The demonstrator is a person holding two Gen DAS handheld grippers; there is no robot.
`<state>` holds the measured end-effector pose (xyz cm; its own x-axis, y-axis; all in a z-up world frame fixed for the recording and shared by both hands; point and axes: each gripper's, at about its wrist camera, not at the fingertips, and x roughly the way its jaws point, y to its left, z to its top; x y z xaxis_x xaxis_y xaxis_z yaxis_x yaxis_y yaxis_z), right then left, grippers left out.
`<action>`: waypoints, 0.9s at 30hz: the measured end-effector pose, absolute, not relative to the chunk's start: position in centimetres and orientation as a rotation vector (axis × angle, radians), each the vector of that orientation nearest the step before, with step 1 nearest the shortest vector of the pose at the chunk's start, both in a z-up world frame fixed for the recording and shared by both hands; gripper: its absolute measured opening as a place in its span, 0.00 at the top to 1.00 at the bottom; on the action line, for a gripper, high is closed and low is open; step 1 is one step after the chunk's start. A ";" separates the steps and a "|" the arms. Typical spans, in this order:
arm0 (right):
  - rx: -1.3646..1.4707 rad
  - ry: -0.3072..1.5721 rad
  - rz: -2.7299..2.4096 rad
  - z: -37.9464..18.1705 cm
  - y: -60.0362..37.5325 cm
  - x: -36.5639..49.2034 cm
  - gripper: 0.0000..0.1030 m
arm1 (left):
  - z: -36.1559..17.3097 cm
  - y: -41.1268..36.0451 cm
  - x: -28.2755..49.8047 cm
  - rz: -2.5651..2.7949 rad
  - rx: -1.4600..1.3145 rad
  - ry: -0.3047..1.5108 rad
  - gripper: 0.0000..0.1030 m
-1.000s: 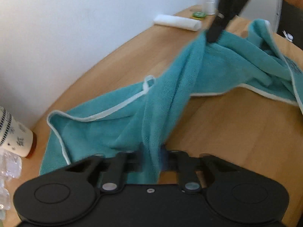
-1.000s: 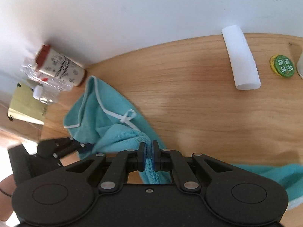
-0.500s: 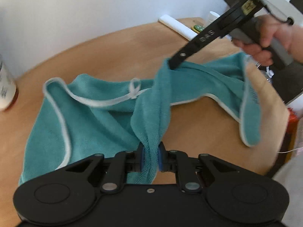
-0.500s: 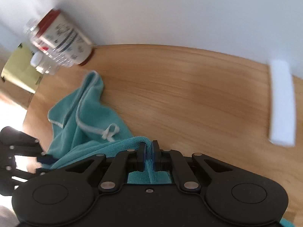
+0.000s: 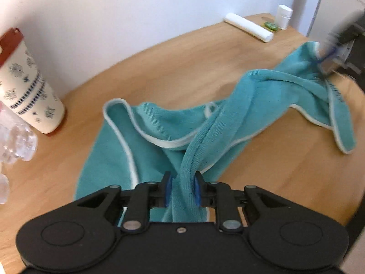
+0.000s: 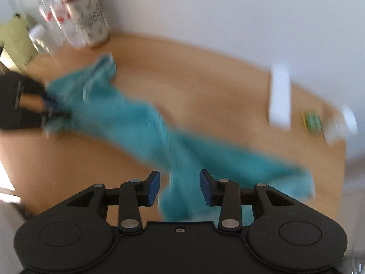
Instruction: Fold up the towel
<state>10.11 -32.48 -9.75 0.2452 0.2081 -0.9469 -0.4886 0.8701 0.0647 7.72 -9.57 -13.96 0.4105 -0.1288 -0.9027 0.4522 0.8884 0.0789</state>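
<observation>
My right gripper has let go: half a second ago its blue pads were pinched on the teal towel, and now the jaws stand wide apart with the cloth lying loose in the gap between them, touching neither pad as far as the blurred view shows. My left gripper is clamped as before on a bunched, rope-like fold of the towel, which runs straight ahead from its fingertips and then off to the right. The towel has dropped from its raised, stretched line; most of it now lies on the round wooden table, one white-trimmed corner spread ahead and left of the left gripper, another flopped far right near the table edge. In the left view the right gripper is only a dark smear at the upper right beside the towel's far end. The patterned cup with the red lid sits far left of the left gripper, and the white roll, green cap and small white bottle stand far ahead, to the right.
</observation>
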 end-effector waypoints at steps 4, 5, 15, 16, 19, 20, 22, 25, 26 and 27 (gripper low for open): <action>-0.233 1.302 0.345 -11.9 -32.7 5.5 0.55 | -14.4 -10.0 8.0 -0.361 0.356 1.083 0.80; -0.221 1.318 0.311 -12.5 -32.8 5.1 0.55 | -14.6 -10.2 8.0 -0.355 0.365 1.086 0.79; -0.210 1.290 0.157 -15.3 -31.9 4.3 0.91 | -14.6 -10.1 8.3 -0.304 0.412 1.091 0.72; -0.174 1.294 0.162 -14.9 -32.4 4.4 0.91 | -14.6 -10.0 8.3 -0.294 0.408 1.092 0.72; -0.015 1.261 0.161 -12.9 -34.9 4.7 0.94 | -14.6 -9.5 8.4 -0.272 0.407 1.094 0.72; 0.034 1.246 0.146 -12.1 -36.1 4.8 0.94 | -14.6 -9.4 8.5 -0.270 0.410 1.095 0.72; 0.092 1.221 0.121 -11.0 -38.1 4.8 0.94 | -14.5 -9.3 8.5 -0.268 0.409 1.098 0.72; 0.118 1.196 0.082 -10.2 -40.4 4.9 0.94 | -14.5 -9.3 8.4 -0.267 0.417 1.099 0.72; 0.129 1.189 0.066 -9.9 -41.1 4.9 0.94 | -14.5 -9.3 8.4 -0.263 0.423 1.099 0.72; 0.150 1.177 0.040 -9.6 -41.9 4.8 0.94 | -14.5 -9.3 8.4 -0.261 0.427 1.101 0.72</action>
